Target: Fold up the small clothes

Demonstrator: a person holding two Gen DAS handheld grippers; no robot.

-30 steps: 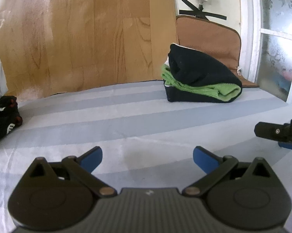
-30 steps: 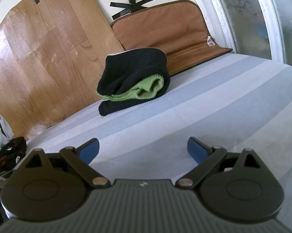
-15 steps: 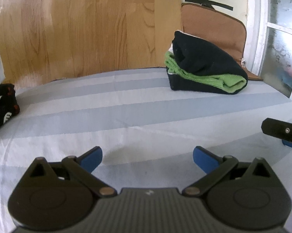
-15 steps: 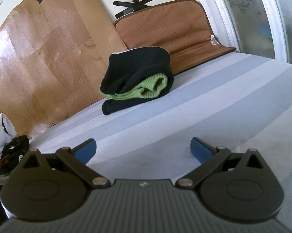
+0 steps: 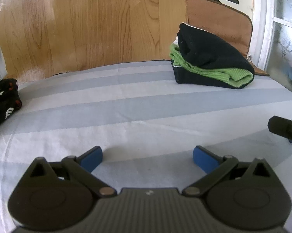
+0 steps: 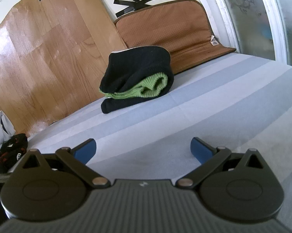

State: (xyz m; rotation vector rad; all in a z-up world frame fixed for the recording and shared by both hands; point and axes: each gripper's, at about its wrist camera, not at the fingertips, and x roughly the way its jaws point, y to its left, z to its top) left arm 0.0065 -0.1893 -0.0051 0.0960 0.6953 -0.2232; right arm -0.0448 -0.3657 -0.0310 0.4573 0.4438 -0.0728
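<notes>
A folded stack of black and green knit clothes (image 5: 210,62) sits at the far right of the striped grey sheet (image 5: 126,104); the right wrist view has the same stack (image 6: 138,79) straight ahead. My left gripper (image 5: 147,158) hovers low over the sheet, open, nothing between its blue pads. My right gripper (image 6: 144,150) is likewise open and empty, well short of the stack. One finger of the right gripper (image 5: 285,130) pokes in at the left wrist view's right edge. A crumpled black garment with red and white marks (image 5: 2,101) lies at the far left.
A wood-pattern panel (image 5: 87,23) and a brown padded mat (image 6: 165,31) lean against the wall behind the bed. A white garment or bag (image 6: 0,128) lies by the dark clothes (image 6: 12,151) at left. A white-framed frosted window (image 6: 252,15) bounds the right side.
Both grippers have drifted slightly, so the folded stack sits a bit further right and higher in each view. Both stay open; no cloth has moved.
</notes>
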